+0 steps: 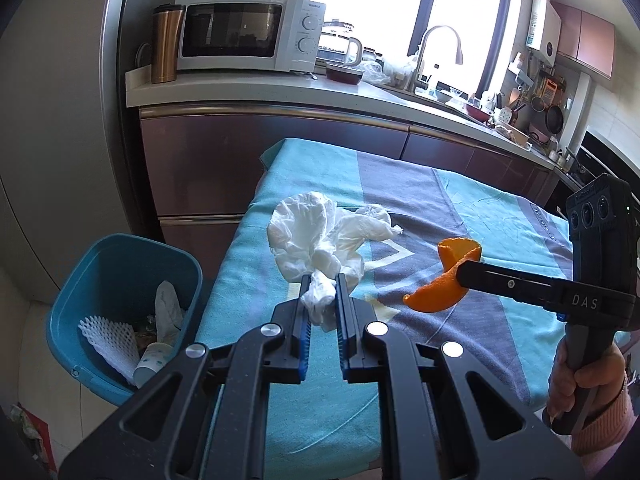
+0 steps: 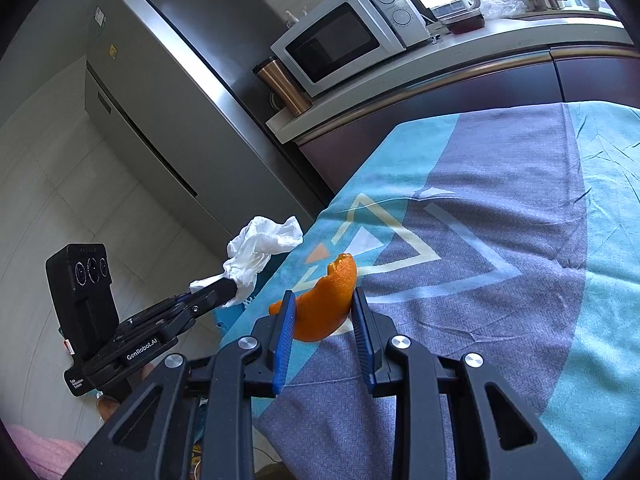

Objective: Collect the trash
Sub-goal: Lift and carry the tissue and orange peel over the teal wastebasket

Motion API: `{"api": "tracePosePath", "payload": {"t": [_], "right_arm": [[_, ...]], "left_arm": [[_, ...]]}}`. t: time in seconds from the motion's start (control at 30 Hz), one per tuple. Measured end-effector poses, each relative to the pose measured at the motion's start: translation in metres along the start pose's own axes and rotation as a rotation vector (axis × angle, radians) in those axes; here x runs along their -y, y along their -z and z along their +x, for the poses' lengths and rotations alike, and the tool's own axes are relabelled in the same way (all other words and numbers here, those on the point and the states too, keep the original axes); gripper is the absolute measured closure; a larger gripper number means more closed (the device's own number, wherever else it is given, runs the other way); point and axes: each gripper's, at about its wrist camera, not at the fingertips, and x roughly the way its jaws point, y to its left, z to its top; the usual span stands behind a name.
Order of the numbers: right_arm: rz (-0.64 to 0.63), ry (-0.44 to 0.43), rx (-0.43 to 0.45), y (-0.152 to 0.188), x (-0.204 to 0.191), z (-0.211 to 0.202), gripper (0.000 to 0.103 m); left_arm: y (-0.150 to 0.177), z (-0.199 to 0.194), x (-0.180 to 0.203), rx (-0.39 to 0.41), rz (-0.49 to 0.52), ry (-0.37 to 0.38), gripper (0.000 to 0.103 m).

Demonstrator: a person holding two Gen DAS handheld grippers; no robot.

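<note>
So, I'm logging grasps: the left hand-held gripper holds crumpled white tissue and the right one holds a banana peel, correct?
Not quite. The left hand-held gripper does hold crumpled white tissue, but the right hand-held gripper holds a curved orange peel, not banana peel; the right wrist view shows it.

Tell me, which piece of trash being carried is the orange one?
The orange peel, pinched in the right gripper. The other carried piece, the crumpled tissue in the left gripper, is white and papery, not orange and curved.

left gripper [image 1: 323, 282]: jaws clamped | right gripper [image 2: 323, 296]: jaws clamped
</note>
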Motion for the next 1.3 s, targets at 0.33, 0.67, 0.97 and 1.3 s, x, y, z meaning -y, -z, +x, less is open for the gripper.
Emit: {"api": "tracePosePath", "payload": {"t": [0.33, 0.67, 0.97, 1.3], "right_arm": [[-0.015, -0.018, -0.016, -0.001, -0.008, 0.012, 0.076], [-0.031, -0.037, -0.033, -0.001, -0.019, 0.025, 0.076], [-0.045, -0.059, -0.052, -0.003, -0.027, 0.036, 0.076], [-0.072, -0.079, -0.072, -0.007, -0.04, 0.05, 0.076]], "left_arm": [[0.001, -0.006, -0.014, 0.007, -0.02, -0.022, 0.092], [0.003, -0.015, -0.027, 0.02, -0.049, -0.05, 0.092], [0.004, -0.021, -0.042, 0.029, -0.076, -0.073, 0.092], [0.005, -0.029, -0.06, 0.043, -0.107, -0.102, 0.092]]}}
